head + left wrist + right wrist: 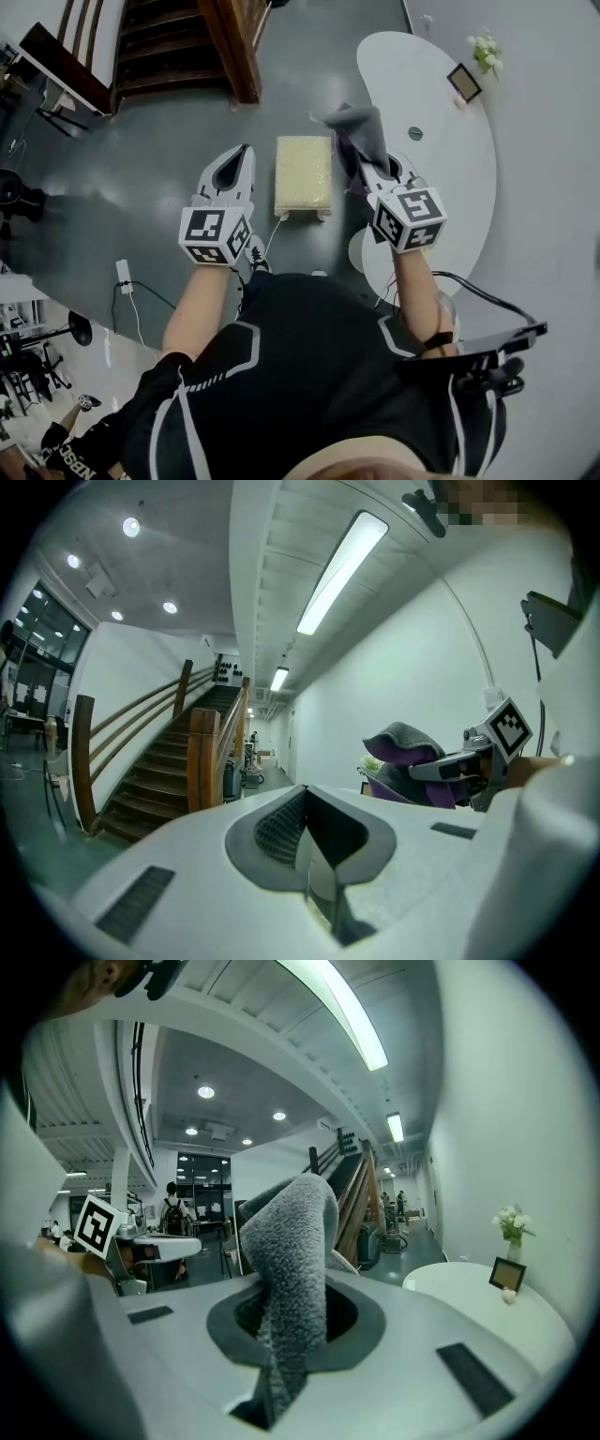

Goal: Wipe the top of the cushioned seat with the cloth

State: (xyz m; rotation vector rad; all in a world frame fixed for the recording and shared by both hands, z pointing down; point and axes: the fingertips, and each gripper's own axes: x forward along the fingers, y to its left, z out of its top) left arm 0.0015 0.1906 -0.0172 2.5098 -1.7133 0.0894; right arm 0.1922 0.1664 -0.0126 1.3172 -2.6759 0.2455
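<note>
The cushioned seat (304, 174), a small pale yellow padded stool, stands on the grey floor straight ahead, between the two grippers. My right gripper (361, 150) is held up to the right of the seat and is shut on a grey and purple cloth (359, 137); the cloth (292, 1269) stands up from between the jaws in the right gripper view. My left gripper (239, 161) hovers left of the seat, jaws shut with nothing in them (309, 855). In the left gripper view the cloth (405, 761) shows off to the right.
A white curved table (441, 150) at the right carries a small plant (486, 52) and a picture frame (464, 82). A wooden staircase (178, 47) rises at the back. A power strip (124, 276) with cables lies on the floor at the left.
</note>
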